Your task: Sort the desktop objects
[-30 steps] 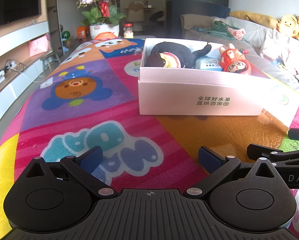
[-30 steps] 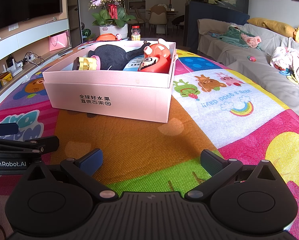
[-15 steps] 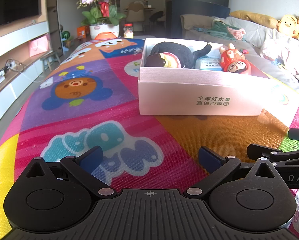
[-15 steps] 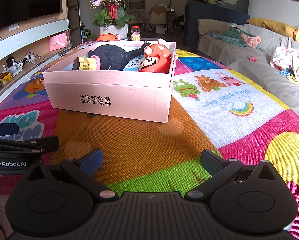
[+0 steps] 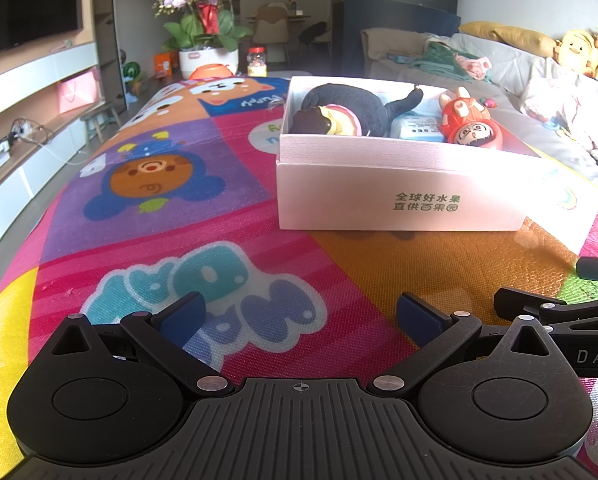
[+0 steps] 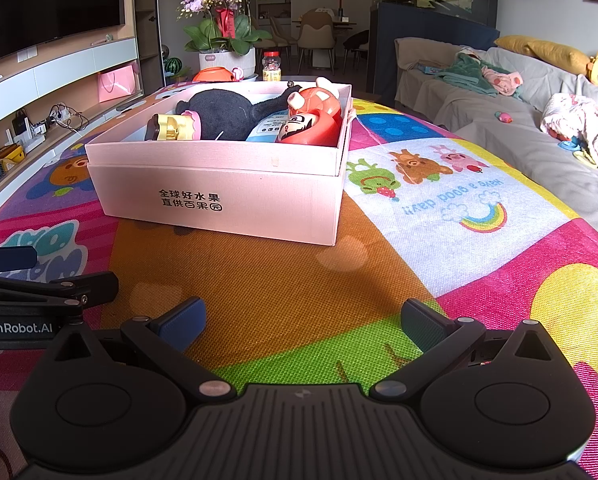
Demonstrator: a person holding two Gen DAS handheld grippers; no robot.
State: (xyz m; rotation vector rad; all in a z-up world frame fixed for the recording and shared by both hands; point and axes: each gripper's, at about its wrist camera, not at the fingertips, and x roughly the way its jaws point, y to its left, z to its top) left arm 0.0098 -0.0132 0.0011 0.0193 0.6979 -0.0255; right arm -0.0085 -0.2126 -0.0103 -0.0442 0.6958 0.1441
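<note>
A pale pink cardboard box (image 5: 399,196) (image 6: 219,196) stands on the colourful cartoon mat (image 5: 171,184) (image 6: 299,280). Inside lie a black plush toy (image 5: 347,106) (image 6: 235,114), a red figurine (image 5: 473,126) (image 6: 313,118), a light blue packet (image 5: 417,126) (image 6: 269,126) and a gold-and-pink item (image 5: 337,122) (image 6: 177,128). My left gripper (image 5: 299,316) hovers open over the mat, short of the box, nothing between its blue pads. My right gripper (image 6: 303,318) is open and empty too, in front of the box. Each gripper shows at the other view's edge.
A potted orchid (image 6: 225,28), a jar (image 6: 271,66) and an orange bowl (image 5: 213,70) sit beyond the mat's far end. A sofa with clothes and plush toys (image 6: 539,92) runs along the right. A TV cabinet (image 6: 59,92) lines the left wall.
</note>
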